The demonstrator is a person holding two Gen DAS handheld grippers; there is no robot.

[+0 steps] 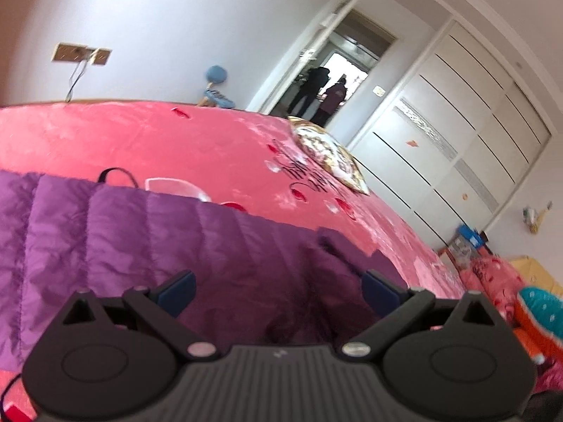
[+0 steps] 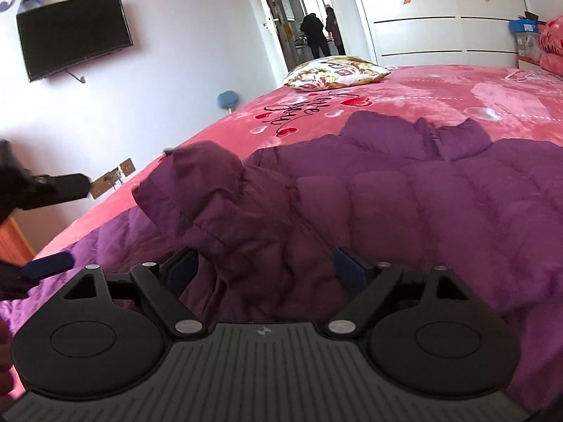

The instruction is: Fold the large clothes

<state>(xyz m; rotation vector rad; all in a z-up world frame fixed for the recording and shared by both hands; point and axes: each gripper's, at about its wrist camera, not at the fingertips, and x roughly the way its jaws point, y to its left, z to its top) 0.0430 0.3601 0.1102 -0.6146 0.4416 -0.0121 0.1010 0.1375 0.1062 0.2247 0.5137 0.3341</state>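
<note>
Black gripper housing is filling the bottom of both wrist views. On the right gripper [image 2: 265,269], the jaws are standing wide apart, with a bunched, darker purple fold of the jacket [image 2: 404,204] sitting between them; the blue pads are not pressing on the cloth. On the left gripper [image 1: 279,290], the jaws are likewise standing apart over the quilted purple fabric, gripping nothing. That jacket is lying spread across the near part of the bed [image 2: 440,84], covering the pink blanket from the near edge inward, with its collar end pointing toward the far edge and one sleeve folded up in a heap on the left part of the garment. In the right wrist view, the left gripper's fingers [image 2: 52,265] are showing at the left, low over the jacket near the bed's left edge. A floral pillow [image 2: 334,72] is resting at the far edge of the bed, well apart from the jacket. A dark television [image 2: 74,35] is hanging on the wall to the left, a white wardrobe [image 2: 440,17] is standing beyond the bed, and two people [image 2: 322,31] are standing in the doorway past the far corner.
</note>
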